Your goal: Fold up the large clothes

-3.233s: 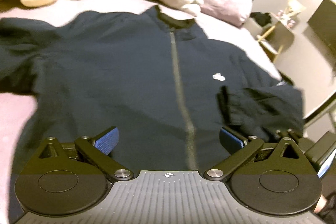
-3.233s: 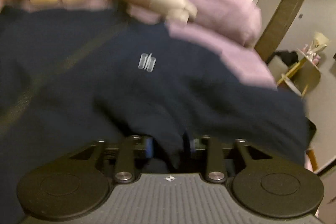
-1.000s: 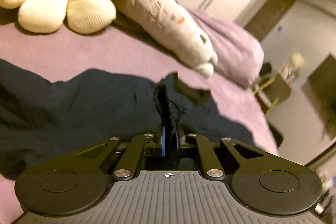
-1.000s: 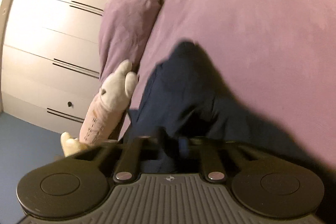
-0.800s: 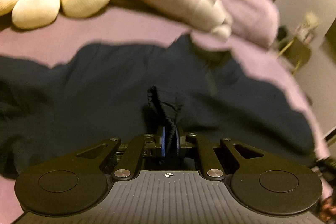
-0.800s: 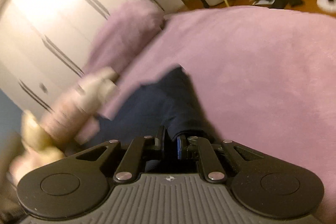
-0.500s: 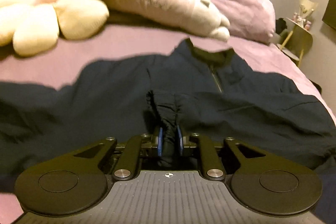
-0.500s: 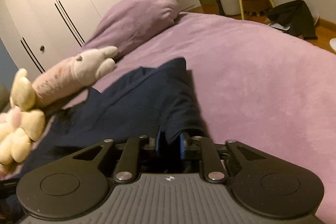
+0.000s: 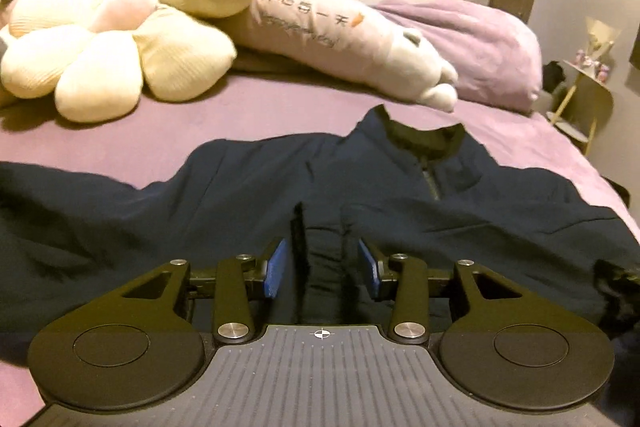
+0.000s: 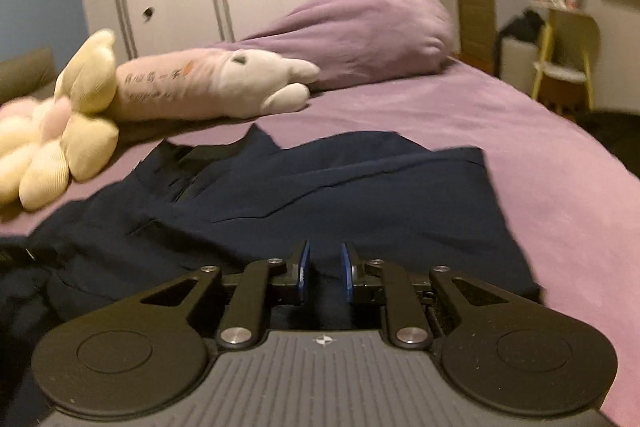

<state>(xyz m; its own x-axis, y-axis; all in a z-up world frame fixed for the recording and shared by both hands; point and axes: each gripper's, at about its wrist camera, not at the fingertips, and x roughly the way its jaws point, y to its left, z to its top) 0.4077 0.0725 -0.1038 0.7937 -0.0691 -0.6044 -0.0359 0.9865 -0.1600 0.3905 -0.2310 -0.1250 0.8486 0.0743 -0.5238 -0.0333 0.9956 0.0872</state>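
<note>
Fabric of the navy jacket (image 9: pixel 248 195) bunches loose between our left claw (image 9: pixel 323 267), whose jaws have just been opening and stand clear of it; our right claw (image 10: pixel 325 269) has been closing, its pads narrowly apart around a fold; the jacket sprawls across the purple bed (image 9: pixel 224 115), below the plush toys (image 9: pixel 120 39) and pillow (image 10: pixel 360 35).
</note>
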